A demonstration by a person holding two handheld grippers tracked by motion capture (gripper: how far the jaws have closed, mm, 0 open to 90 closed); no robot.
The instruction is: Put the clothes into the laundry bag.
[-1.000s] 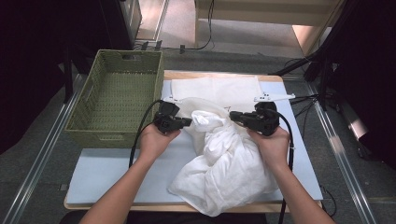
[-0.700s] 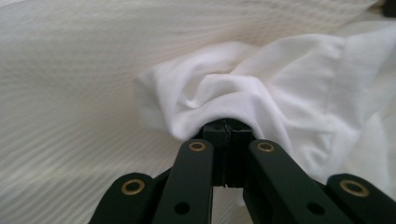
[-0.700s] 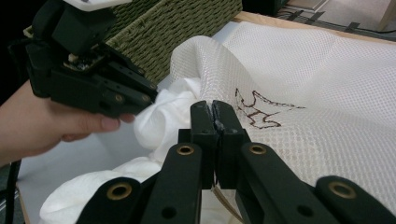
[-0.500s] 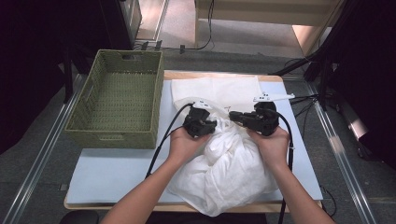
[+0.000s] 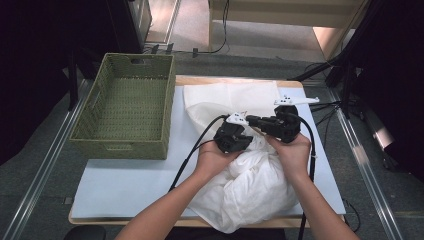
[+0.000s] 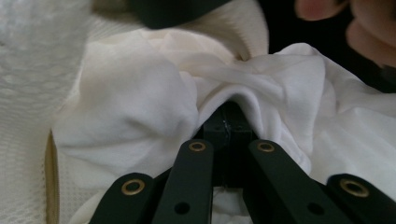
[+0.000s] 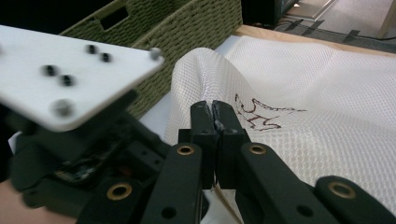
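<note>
A white mesh bag point(image 5: 231, 96) with a dark star drawn on it point(image 7: 256, 113) lies at the back of the table, and its near edge is lifted. My right gripper point(image 5: 249, 119) point(image 7: 215, 117) is shut on that lifted edge point(image 7: 196, 79). In front of it lies a crumpled white garment point(image 5: 252, 187) point(image 6: 140, 102). The left gripper point(image 5: 246, 140) point(image 6: 229, 126) is shut on a fold of the garment, which drapes over its tips. It sits just below the right gripper, and the two almost touch.
An empty green woven basket point(image 5: 122, 107) point(image 7: 196, 28) stands at the left on a pale blue mat point(image 5: 125, 185). The mat covers a wooden table whose edge point(image 5: 240, 80) shows at the back. Cables trail from both grippers, and metal rails run along both sides.
The left gripper has moved right with the white garment, from near the basket to just under the right gripper. The right gripper has stayed in place.
</note>
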